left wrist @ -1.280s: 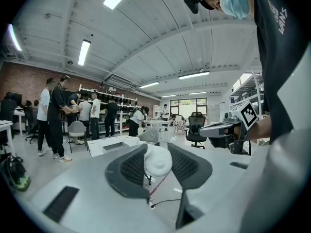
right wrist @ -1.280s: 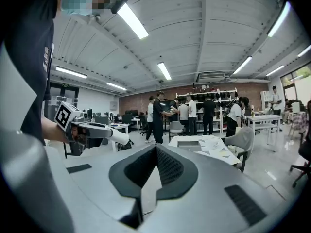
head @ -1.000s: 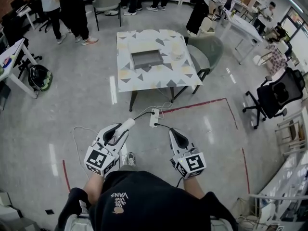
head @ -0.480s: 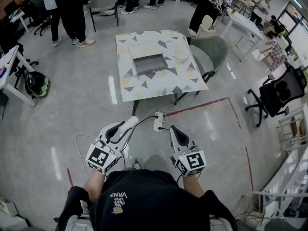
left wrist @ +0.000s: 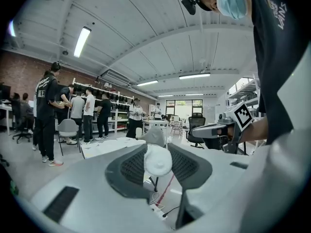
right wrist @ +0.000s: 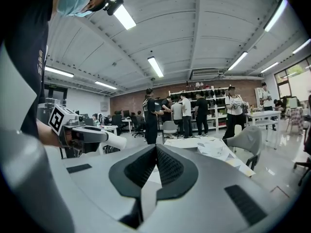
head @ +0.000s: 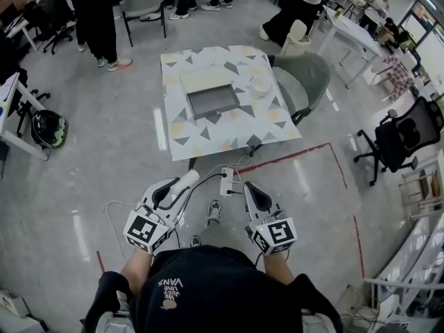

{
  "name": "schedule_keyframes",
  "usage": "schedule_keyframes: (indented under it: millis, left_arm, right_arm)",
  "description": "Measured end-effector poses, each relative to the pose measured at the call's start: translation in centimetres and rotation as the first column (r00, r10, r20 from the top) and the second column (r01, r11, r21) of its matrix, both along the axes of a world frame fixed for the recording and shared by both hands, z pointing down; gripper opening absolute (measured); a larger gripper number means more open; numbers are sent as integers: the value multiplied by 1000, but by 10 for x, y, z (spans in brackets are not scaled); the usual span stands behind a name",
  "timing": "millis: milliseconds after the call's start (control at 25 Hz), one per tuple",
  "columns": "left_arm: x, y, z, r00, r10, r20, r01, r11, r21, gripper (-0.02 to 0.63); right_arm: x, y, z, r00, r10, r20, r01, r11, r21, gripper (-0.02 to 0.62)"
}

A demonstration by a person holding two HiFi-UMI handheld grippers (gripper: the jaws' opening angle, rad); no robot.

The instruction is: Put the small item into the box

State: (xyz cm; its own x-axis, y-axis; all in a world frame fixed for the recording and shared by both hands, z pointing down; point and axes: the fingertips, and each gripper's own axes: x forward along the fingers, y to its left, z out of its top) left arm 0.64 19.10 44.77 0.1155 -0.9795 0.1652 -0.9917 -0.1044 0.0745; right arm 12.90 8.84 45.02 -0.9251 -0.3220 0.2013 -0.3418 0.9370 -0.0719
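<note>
Nearing the box [head: 213, 100] at twelve o'clock, the small item [left wrist: 158, 162] is carried clamped in the left gripper [head: 179, 184], drop-off still ahead, right gripper [head: 251, 189] closed empty.

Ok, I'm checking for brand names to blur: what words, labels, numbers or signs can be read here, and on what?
"VANS": on the person's black shirt, upside down in the head view.
Smaller print next to it on the shirt: too small to read.
Left tool and right tool: square black-and-white code patterns on their cubes, no letters.
Nothing else here can be read.
</note>
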Motion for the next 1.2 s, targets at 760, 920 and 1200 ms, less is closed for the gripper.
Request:
schedule_keyframes:
  millis: [760, 920, 1200]
  left_arm:
    - [-64, -163, 5, 996, -85, 38, 86, 996, -24, 135]
    - [-74, -185, 8, 995, -91, 34, 92, 995, -31, 135]
    - [-97, -220, 13, 997, -63, 39, 65, 997, -43, 135]
  right_arm:
    - [-71, -166, 11, 993, -118, -19, 118, 993, -3, 0]
    - [-81, -186, 15, 992, -121, -17, 121, 993, -14, 0]
    - [-98, -209, 24, 995, -99, -21, 98, 995, -32, 0]
